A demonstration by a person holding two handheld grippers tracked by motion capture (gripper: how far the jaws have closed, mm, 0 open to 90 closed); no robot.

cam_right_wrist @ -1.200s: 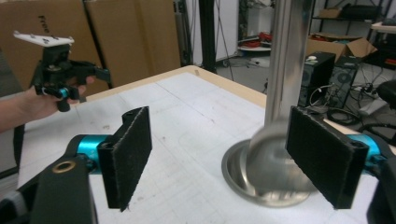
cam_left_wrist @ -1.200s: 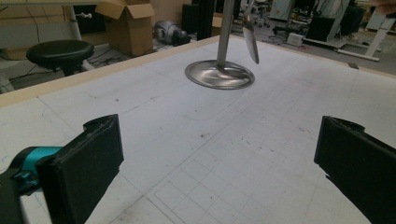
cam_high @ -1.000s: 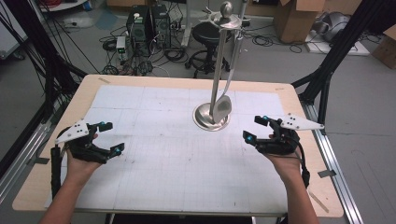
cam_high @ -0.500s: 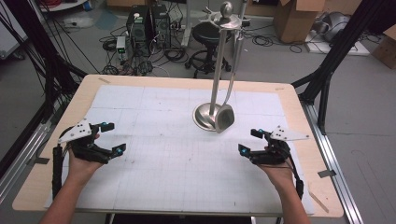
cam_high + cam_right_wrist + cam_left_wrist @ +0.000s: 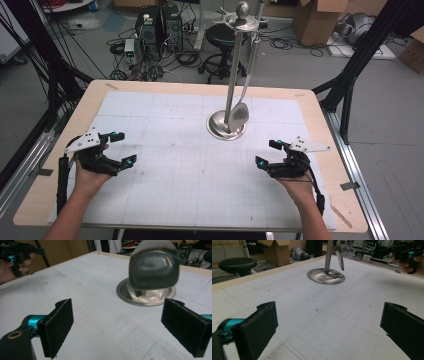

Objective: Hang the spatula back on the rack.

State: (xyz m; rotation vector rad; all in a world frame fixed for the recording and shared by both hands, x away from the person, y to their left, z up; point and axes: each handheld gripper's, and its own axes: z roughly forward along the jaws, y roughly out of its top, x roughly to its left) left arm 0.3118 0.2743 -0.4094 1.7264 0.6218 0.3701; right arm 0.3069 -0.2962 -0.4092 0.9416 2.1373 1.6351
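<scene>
Between the wide-spread claws, a ladle hangs on its stand.

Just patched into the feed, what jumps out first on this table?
A tall steel stand on a round base rises at the table's far centre, with a ladle hanging from its top, bowl just above the base. On either side sit the left gripper and right gripper, both with jaws wide open and empty over the white gridded mat.
</scene>
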